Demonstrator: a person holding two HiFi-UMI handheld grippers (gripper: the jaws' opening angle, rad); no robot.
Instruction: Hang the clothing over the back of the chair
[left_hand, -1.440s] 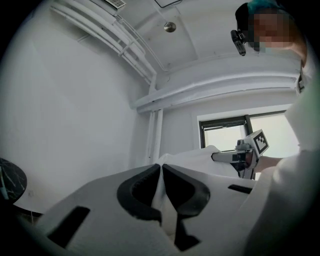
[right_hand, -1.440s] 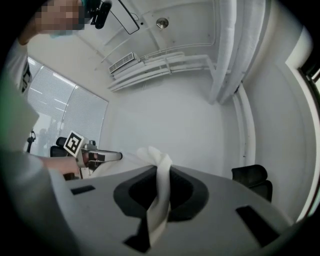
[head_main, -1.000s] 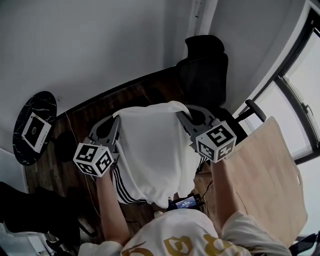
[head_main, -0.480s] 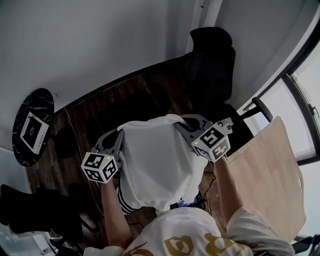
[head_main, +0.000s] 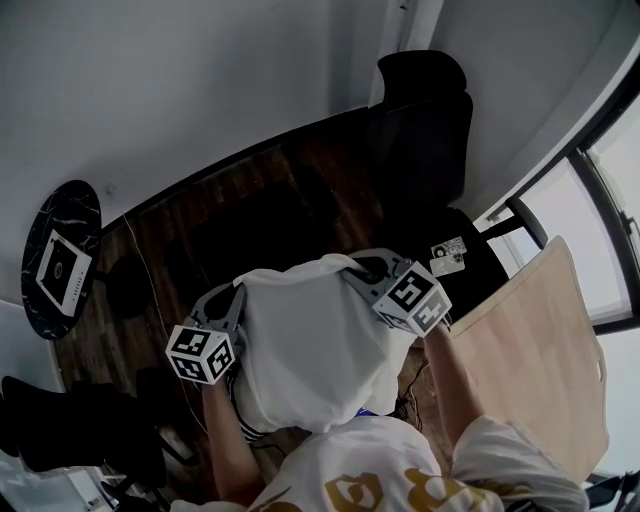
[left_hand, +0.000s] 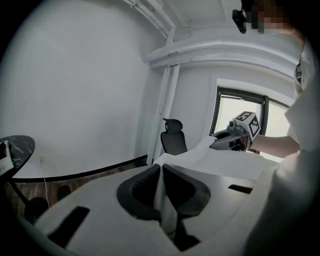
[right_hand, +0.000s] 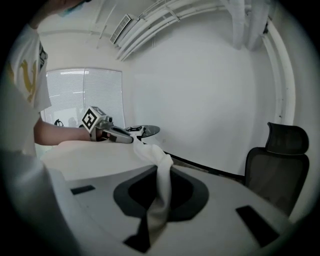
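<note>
A white garment (head_main: 310, 345) hangs stretched between my two grippers in front of the person. My left gripper (head_main: 238, 290) is shut on its left top corner, and in the left gripper view the cloth (left_hand: 161, 192) runs between the closed jaws of the left gripper (left_hand: 161, 169). My right gripper (head_main: 350, 268) is shut on the other corner, where a bunched fold (right_hand: 160, 170) rises out of the right gripper (right_hand: 159, 176). The black office chair (head_main: 422, 130) stands beyond the garment to the upper right, apart from it, its headrest (left_hand: 173, 125) upright.
A round black marble table (head_main: 62, 255) with a white box stands at the left. A light wooden panel (head_main: 540, 340) lies at the right beside the window. A card (head_main: 447, 257) lies on the chair's seat. Dark wooden floor (head_main: 240, 210) spreads between the wall and me.
Both grippers have come down together with the garment still stretched between them. The chair now shows more fully above the cloth's top edge.
</note>
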